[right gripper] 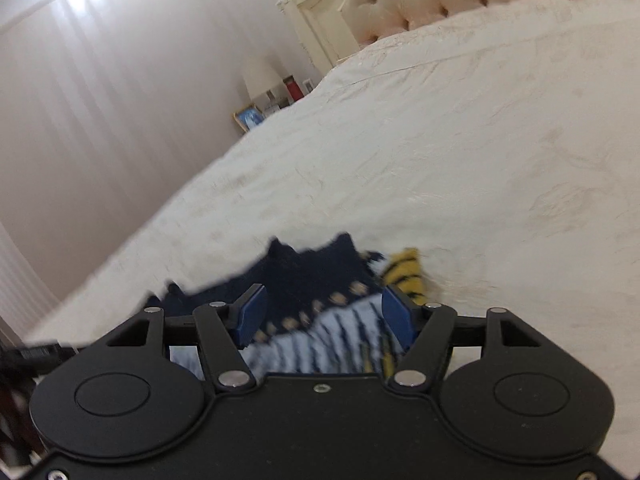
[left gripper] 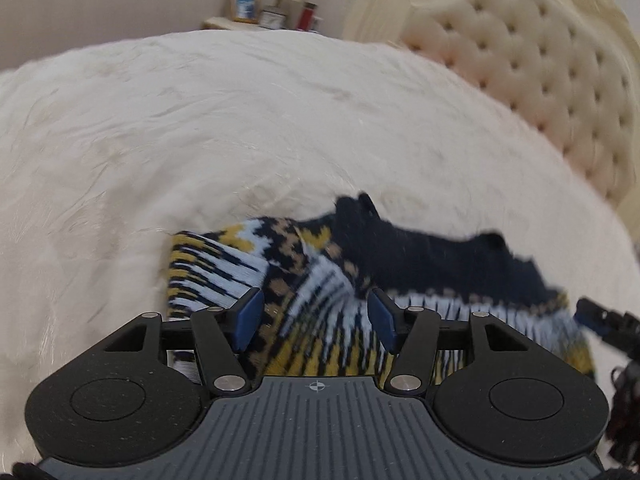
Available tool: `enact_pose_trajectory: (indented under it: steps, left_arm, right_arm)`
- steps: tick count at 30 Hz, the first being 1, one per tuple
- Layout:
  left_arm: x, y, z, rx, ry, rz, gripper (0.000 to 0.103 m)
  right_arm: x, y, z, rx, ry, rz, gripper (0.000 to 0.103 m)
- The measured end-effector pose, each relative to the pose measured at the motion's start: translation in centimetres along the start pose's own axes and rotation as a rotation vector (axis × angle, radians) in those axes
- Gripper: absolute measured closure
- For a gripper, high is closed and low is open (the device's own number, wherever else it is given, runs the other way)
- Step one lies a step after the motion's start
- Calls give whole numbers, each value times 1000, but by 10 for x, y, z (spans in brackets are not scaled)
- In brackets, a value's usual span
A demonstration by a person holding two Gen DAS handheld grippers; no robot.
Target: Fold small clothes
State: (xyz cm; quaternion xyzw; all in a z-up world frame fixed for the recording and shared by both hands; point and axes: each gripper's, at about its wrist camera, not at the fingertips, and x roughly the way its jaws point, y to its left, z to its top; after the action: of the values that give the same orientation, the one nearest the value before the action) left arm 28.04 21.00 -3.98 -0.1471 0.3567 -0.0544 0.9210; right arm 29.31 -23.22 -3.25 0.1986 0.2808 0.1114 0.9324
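A small knitted garment (left gripper: 420,248), navy with yellow, white and tan patterns, lies crumpled on the cream bedspread (left gripper: 200,128). My left gripper (left gripper: 315,300) hangs just over its patterned part. The blue pads (left gripper: 250,316) stand apart and grip nothing. In the right wrist view the same garment (right gripper: 312,276) shows its navy edge and white stripes. My right gripper (right gripper: 324,296) is open above it, with the cloth under the gap and neither pad pressing on it. The picture is blurred, so I cannot tell whether the fingertips touch the cloth.
A cream tufted headboard (left gripper: 540,80) stands at the bed's far end. A bedside table beyond the bed carries a picture frame (left gripper: 245,7), a red item (left gripper: 306,18) and a lamp (right gripper: 260,76). Pale curtains (right gripper: 80,100) hang past the bed's edge.
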Motion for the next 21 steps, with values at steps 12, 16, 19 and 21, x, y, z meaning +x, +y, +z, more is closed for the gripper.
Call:
enact_pose_trajectory:
  steps: [12, 16, 19, 21]
  left_arm:
    - [10, -2, -6, 43, 15, 19, 86]
    - [8, 0, -6, 38, -2, 34, 97]
    - [2, -9, -7, 87, -31, 62, 97]
    - [-2, -16, -6, 121, -57, 81, 97]
  right_arm:
    - [11, -5, -11, -62, 23, -34, 35]
    - [12, 1, -15, -110, 24, -50, 41]
    - [7, 11, -14, -193, 1, -105, 64]
    - [4, 18, -12, -244, -8, -115, 71]
